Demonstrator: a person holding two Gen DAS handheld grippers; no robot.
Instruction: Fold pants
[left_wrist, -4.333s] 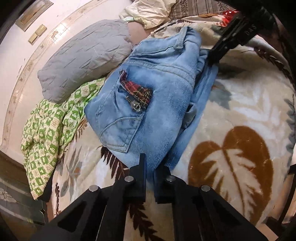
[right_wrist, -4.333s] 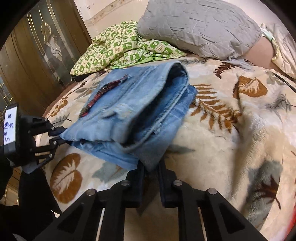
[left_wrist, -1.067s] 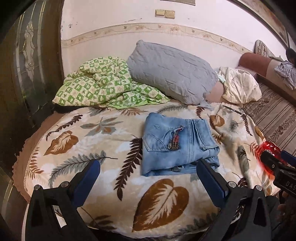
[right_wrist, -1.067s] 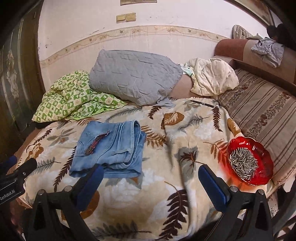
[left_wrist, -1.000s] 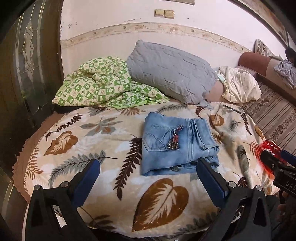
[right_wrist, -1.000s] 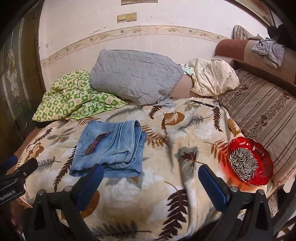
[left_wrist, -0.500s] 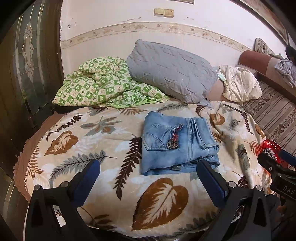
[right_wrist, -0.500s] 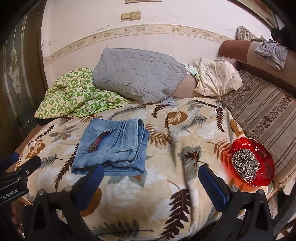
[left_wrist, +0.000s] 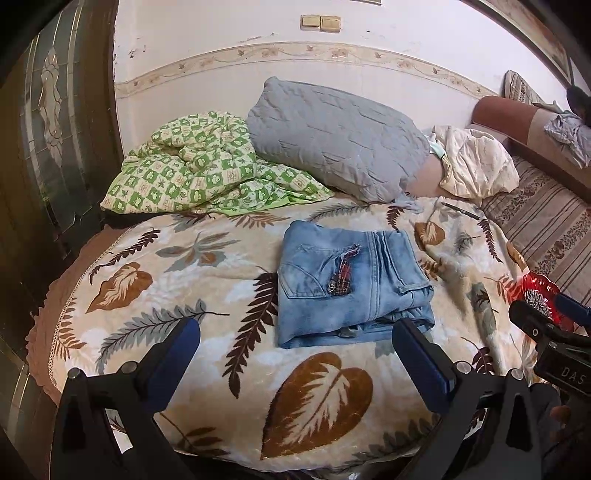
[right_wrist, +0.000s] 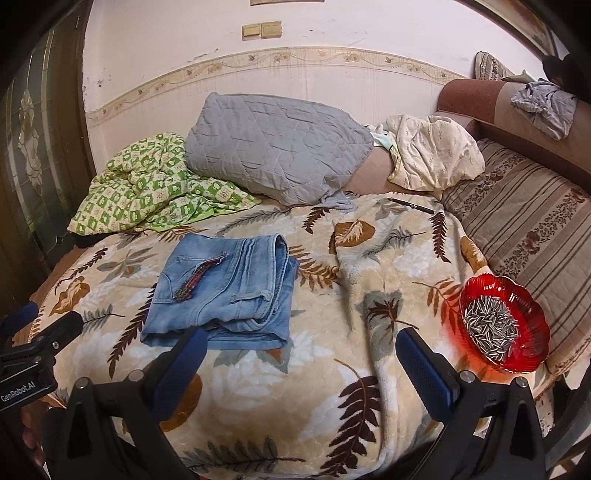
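Two grippers are held off the near edge of the blanket (left_wrist: 122, 280), both with fingers spread wide and nothing between them: left gripper (left_wrist: 295, 354), right gripper (right_wrist: 299, 362). Folded jeans (left_wrist: 351, 288) are seen lying flat near the middle of the blanket, as a compact, roughly rectangular bundle. Its long axis runs from the near edge toward the far edge. The waistband end with belt loop is turned toward the right side, and the back pocket with its plaid trim (left_wrist: 341, 275) faces up on the left half. Layered folded edges are stacked along the near side. No gripper contact with the jeans. A grey pillow (right_wrist: 273, 147) and a green checked quilt (right_wrist: 147, 188) are piled at the far edge, well apart from the jeans. A red bowl (right_wrist: 537, 325) of seeds sits at the right edge.
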